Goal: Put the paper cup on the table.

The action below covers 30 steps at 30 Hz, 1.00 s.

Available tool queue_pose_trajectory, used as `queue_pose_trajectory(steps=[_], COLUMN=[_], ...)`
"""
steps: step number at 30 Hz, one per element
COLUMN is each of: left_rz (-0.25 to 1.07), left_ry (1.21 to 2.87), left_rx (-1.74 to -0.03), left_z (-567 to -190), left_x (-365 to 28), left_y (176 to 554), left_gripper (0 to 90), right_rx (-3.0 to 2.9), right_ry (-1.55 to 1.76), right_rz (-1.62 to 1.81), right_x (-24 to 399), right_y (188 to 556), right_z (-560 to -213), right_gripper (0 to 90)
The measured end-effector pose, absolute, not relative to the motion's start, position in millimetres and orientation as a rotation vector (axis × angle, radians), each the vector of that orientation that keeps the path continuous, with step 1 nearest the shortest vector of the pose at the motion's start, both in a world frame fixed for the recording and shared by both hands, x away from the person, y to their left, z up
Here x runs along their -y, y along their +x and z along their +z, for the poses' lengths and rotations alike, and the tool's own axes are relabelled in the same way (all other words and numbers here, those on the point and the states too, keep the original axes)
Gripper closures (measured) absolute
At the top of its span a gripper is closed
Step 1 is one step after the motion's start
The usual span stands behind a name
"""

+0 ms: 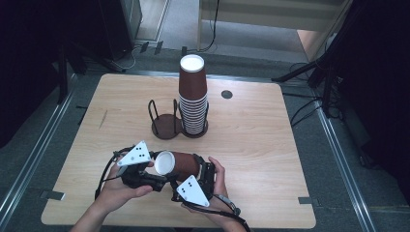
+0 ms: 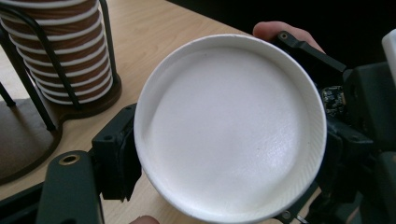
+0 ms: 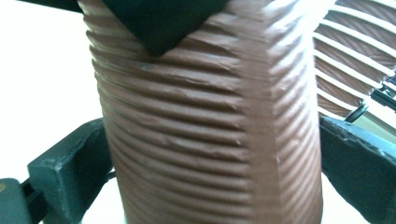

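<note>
From the high view, I hold a brown ribbed paper cup (image 1: 175,163) lying on its side just above the table (image 1: 261,145) between my two hands, its white bottom facing my left gripper (image 1: 143,170), its long axis running across to my right gripper (image 1: 202,175). The cup stack (image 1: 193,96) in its wire holder (image 1: 170,122) stands straight ahead.

In the left gripper view, my jaws are clenched on the cup's base end (image 2: 231,128).

In the right gripper view, my jaws stand released on either side of the cup's wall (image 3: 210,135), not visibly pressing it.
</note>
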<state>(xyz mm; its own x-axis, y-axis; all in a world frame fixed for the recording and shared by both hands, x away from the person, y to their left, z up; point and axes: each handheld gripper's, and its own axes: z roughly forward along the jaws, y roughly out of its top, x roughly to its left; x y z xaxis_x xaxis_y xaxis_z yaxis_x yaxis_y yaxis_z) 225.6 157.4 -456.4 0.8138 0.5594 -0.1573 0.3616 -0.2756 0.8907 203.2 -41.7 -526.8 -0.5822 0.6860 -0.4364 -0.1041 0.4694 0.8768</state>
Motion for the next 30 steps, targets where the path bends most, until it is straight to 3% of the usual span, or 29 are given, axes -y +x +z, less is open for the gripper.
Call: queue_pose_trajectory(steps=[24,30], left_rz=[0.433,0.415], left_ry=[1.657,1.561], left_rx=[-0.801,-0.822], left_z=[-456,-459], left_x=[-185,-194], left_y=[229,232], left_gripper=[23.3,23.2], right_rx=[-1.813,-1.788], right_ry=[0.562,0.638], right_rz=[1.238,1.253], right_x=[39,39], right_y=[198,200], right_z=[-504,-503], right_gripper=[0.0,0.0])
